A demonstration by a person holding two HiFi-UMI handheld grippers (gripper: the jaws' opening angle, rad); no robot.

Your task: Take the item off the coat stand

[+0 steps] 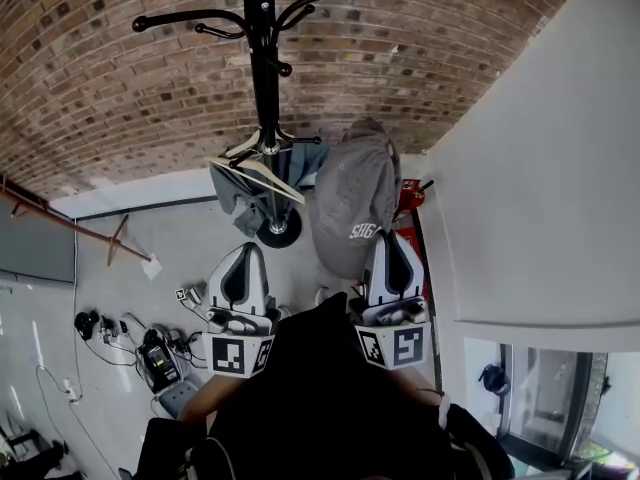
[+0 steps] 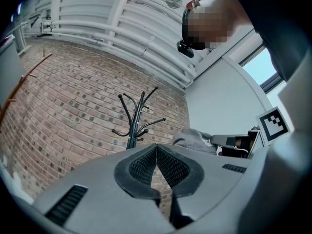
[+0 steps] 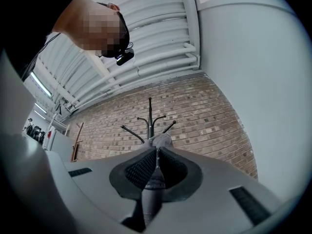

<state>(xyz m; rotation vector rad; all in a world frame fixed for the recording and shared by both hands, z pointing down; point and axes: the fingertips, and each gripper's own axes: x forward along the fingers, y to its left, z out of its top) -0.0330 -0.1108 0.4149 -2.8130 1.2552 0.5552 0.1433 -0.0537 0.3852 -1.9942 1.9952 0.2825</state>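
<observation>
Closest to me in the head view were the two marker cubes and the pale, smooth plastic shells of the grippers. The right gripper (image 1: pixel 386 238) had its jaws pinched on the edge of a grey cap (image 1: pixel 350 203), soft woven cloth with a rounded crown and white stitched lettering. The cap hung beside the coat stand (image 1: pixel 262 68) and touched none of its hooks, so I judged the lifting-off done, with only carrying it away or setting it down left. The stand was a thin black metal pole with curved, knob-tipped arms on a round base. A pale wooden hanger (image 1: pixel 262 173) with a limp blue-grey garment (image 1: pixel 238 200) hung on its lower part. Behind it was a rough red brick wall (image 1: pixel 100 78).

From the left gripper view, the left gripper (image 2: pixel 156 149) had its ribbed black rubber pads pressed together with nothing between them. The stand stood well beyond them against the brick, and the cap showed off to the right.

From the right gripper view, the jaws were nearly together on a fold of the grey cloth, which bunched above the pads and trailed below them. The bare upper hooks stood behind.
</observation>
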